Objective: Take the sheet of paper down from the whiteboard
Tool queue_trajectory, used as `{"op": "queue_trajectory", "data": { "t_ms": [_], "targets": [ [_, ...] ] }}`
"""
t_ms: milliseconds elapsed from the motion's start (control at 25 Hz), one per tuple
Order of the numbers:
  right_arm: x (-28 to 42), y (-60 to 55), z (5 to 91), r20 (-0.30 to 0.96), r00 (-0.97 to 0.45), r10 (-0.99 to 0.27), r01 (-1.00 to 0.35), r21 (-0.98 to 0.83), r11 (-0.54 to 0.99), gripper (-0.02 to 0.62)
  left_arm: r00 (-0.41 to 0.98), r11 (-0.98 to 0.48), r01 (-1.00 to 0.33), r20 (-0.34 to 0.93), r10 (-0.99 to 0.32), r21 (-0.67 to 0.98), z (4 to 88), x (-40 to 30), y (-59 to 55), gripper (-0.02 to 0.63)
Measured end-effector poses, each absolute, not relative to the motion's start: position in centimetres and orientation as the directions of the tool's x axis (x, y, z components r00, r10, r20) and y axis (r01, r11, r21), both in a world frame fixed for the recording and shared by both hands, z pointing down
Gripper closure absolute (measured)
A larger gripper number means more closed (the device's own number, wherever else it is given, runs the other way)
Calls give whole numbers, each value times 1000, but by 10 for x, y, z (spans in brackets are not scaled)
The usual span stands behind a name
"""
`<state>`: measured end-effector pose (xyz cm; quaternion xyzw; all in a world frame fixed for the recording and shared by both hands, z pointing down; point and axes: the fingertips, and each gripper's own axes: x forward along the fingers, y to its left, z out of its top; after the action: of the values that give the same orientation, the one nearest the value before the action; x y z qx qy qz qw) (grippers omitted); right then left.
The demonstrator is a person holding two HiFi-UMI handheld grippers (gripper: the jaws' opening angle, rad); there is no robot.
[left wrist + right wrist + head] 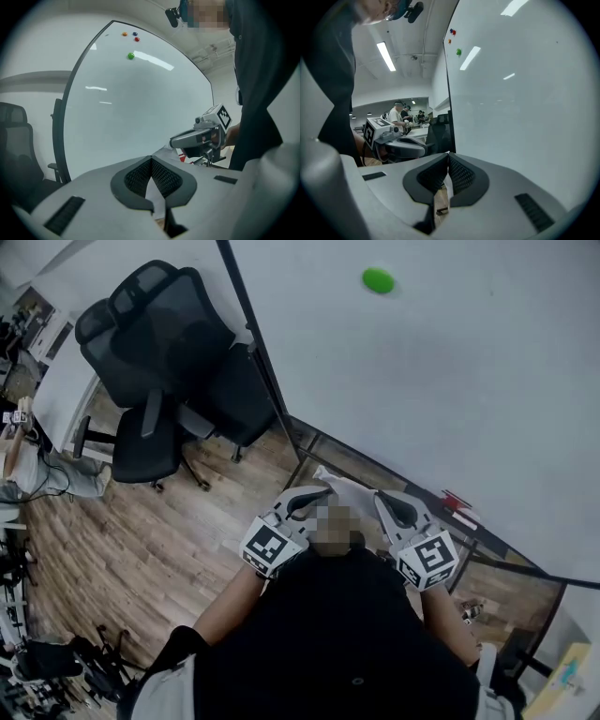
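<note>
Left hand-held gripper: jaws closed on one edge of the paper, with a thin white strip pinched between the dark ribbed pads.
Right hand-held gripper: jaws closed the same way on the opposite edge, with a sliver of white showing between them.
Sheet of paper: white and off the board. It is held in the air between the two grippers, just in front of the person's dark torso and low near the board's bottom rail.
Handling, as a judgement: probably very light, thin and limp. It is likely to sag, crease or tear if the two grips twist or pull apart. Opposite edges, as gripped here, look like the sensible hold, with only gentle tension.
Whiteboard: large, white and dark-framed, standing right before the person. Its face is bare apart from magnets.
Green magnet: high on the board. The left gripper view shows three more small magnets near the top.
Floor: wood planks.
Office chair: black mesh, beside the board's left edge.
Room: ceiling strip lights, with people far back.
</note>
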<state>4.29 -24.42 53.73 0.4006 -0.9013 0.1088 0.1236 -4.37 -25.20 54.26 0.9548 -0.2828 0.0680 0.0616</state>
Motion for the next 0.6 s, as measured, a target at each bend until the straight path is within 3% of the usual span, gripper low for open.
{"op": "queue_trajectory", "data": {
  "t_ms": [600],
  "targets": [
    [64, -218, 594, 320, -688, -651, -718, -176, 673, 575, 808, -755, -589, 202, -554, 288, 594, -26, -222, 594]
  ]
}}
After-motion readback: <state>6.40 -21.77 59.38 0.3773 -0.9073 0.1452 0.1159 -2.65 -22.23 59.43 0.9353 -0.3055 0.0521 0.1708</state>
